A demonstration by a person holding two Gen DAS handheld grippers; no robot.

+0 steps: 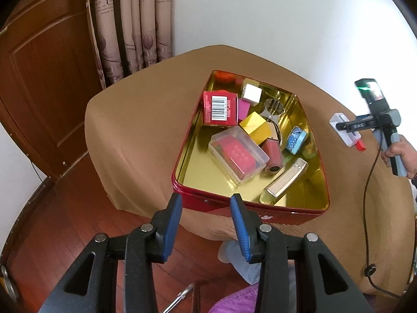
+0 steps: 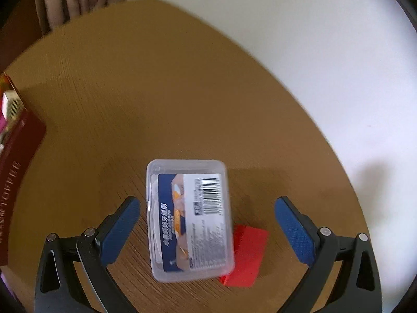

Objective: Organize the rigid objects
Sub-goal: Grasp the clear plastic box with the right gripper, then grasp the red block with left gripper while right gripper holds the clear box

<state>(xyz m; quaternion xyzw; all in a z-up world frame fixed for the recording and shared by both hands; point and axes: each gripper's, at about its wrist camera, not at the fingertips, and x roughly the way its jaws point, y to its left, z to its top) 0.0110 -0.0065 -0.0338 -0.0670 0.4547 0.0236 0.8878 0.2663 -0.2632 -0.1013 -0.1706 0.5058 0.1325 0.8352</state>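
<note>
Your left gripper (image 1: 206,210) hangs over the near rim of the red tin (image 1: 307,215), its blue pads only a small gap apart with nothing between them; they press on nothing. Only this left view shows you what the tin holds: a red carton (image 1: 220,108) with a barcode at the far left, a white cube (image 1: 251,92), a pink block (image 1: 243,108), a yellow box (image 1: 256,127), a clear case (image 1: 238,154) with red contents near the middle, a roll of blue tape (image 1: 295,135) by the right wall, and a ribbed silver bar (image 1: 284,181) lying slantwise toward the near right corner. The same view catches your right hand (image 1: 401,155) on the handle of the other tool, off to the right of the tin, above a small box on the brown tablecloth (image 1: 130,130); the wooden door (image 1: 44,60), the curtain (image 1: 130,26) and the floor (image 1: 78,221) also appear only here. Your right view gives what the left cannot: the right gripper (image 2: 207,206) has its pads spread wide, and the clear box (image 2: 189,219) with a blue label and barcode lies flat on the cloth between them, touched by neither pad. Its lower right corner overlaps a flat red piece (image 2: 247,255). From this side the tin is just a red edge at the far left, well apart from the box, and its contents are mostly cut off.
</note>
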